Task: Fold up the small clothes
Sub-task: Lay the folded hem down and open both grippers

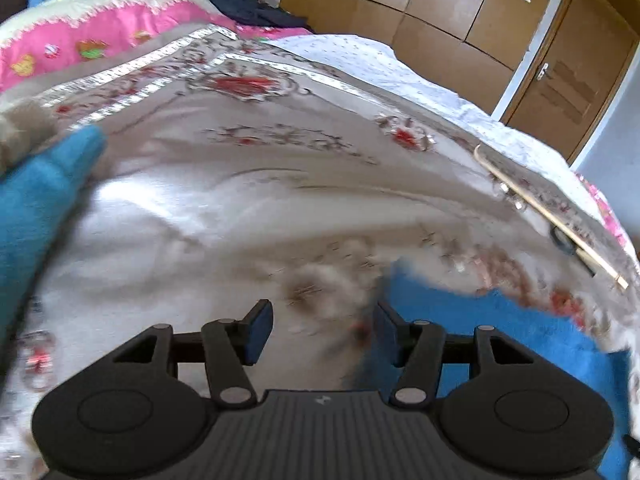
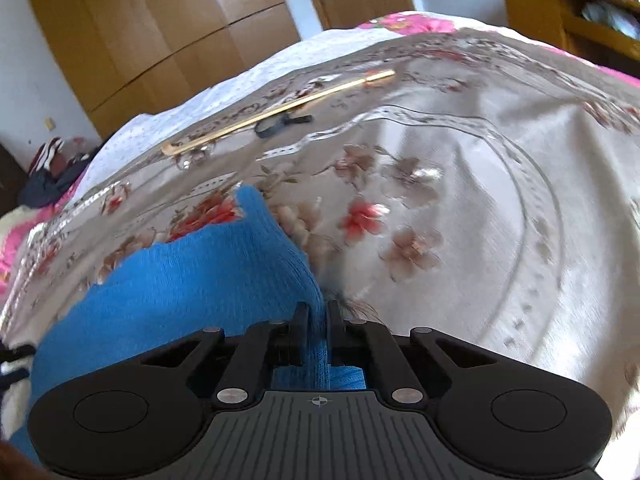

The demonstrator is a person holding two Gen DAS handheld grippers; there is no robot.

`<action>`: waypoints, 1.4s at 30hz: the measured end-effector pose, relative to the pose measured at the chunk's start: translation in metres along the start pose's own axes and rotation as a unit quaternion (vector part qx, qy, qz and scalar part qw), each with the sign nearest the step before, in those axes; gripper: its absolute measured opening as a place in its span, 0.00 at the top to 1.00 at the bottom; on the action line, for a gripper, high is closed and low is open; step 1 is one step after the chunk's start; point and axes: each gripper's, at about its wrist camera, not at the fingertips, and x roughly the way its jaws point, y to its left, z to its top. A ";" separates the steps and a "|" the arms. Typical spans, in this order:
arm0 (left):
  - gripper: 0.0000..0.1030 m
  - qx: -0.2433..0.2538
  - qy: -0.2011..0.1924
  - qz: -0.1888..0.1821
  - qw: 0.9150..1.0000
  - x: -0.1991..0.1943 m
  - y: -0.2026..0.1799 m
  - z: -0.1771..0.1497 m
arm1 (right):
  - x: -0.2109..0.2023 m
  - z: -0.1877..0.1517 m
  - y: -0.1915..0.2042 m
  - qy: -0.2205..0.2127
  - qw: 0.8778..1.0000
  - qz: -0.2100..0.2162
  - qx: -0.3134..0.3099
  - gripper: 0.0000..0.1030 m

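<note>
A blue knitted garment [image 2: 192,276] lies on a floral bedspread [image 2: 460,200]. My right gripper [image 2: 319,316] is shut on a fold of the garment, which runs between its pads and spreads to the left. In the left wrist view the garment [image 1: 500,340] shows at the lower right, and another blue part [image 1: 36,208] hangs at the left edge. My left gripper [image 1: 324,320] is open and empty just above the bedspread [image 1: 240,208], with the blue cloth beside its right finger.
A long thin wooden stick [image 2: 280,108] with a dark strap [image 2: 280,124] lies on the far side of the bed; it also shows in the left wrist view [image 1: 548,216]. Wooden wardrobes [image 2: 160,32] and a door [image 1: 568,68] stand beyond. Dark clothes [image 1: 256,4] are piled at the bed's end.
</note>
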 end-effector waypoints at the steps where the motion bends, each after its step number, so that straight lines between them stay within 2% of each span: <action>1: 0.36 0.002 0.004 0.003 1.000 -0.006 0.006 -0.006 | -0.003 -0.001 0.000 -0.004 1.000 -0.001 0.001 0.87; 2: 0.36 -0.002 0.008 -0.001 1.000 -0.012 0.013 -0.012 | -0.006 -0.001 0.001 -0.008 1.000 -0.005 0.000 0.84; 6: 0.36 -0.023 0.024 -0.043 0.999 -0.045 0.027 -0.042 | -0.024 -0.008 0.015 -0.033 0.999 -0.016 -0.039 0.84; 9: 0.35 -0.024 0.023 -0.074 0.997 -0.062 0.024 -0.060 | -0.028 -0.018 0.020 -0.008 0.999 0.008 -0.041 0.79; 11: 0.34 -0.011 0.026 -0.085 0.996 -0.066 0.019 -0.070 | -0.027 -0.028 0.021 -0.001 0.998 -0.011 -0.061 0.78; 12: 0.34 0.008 0.033 -0.083 0.996 -0.064 0.016 -0.075 | -0.025 -0.032 0.019 0.005 0.997 -0.024 -0.069 0.79; 13: 0.36 0.024 0.036 -0.074 0.996 -0.062 0.013 -0.078 | -0.023 -0.035 0.014 0.012 0.997 -0.030 -0.065 0.86; 16: 0.42 0.065 0.035 -0.050 0.996 -0.063 0.008 -0.084 | -0.025 -0.038 0.002 0.020 0.997 -0.046 -0.066 0.88; 20: 0.42 0.062 0.038 -0.047 0.996 -0.070 0.014 -0.087 | -0.031 -0.037 0.004 0.030 0.995 -0.054 -0.081 0.85; 22: 0.42 0.044 0.037 -0.052 0.997 -0.076 0.021 -0.089 | -0.035 -0.035 0.009 0.031 0.994 -0.056 -0.087 0.80; 24: 0.42 0.026 0.031 -0.057 0.998 -0.082 0.025 -0.089 | -0.041 -0.034 0.012 0.020 0.994 -0.059 -0.091 0.80; 29: 0.42 0.063 0.006 -0.061 0.996 -0.093 0.011 -0.093 | -0.054 -0.040 0.025 -0.010 0.990 -0.068 -0.120 0.79; 35: 0.41 0.106 0.021 -0.031 0.994 -0.082 0.001 -0.103 | -0.035 -0.051 0.019 0.028 0.987 -0.098 -0.125 0.80; 38: 0.41 0.118 0.018 -0.026 0.993 -0.083 -0.002 -0.105 | -0.040 -0.053 0.020 0.029 0.986 -0.102 -0.131 0.80; 42: 0.41 0.108 0.017 -0.034 0.993 -0.085 0.002 -0.106 | -0.053 -0.050 0.029 0.021 0.985 -0.101 -0.139 0.80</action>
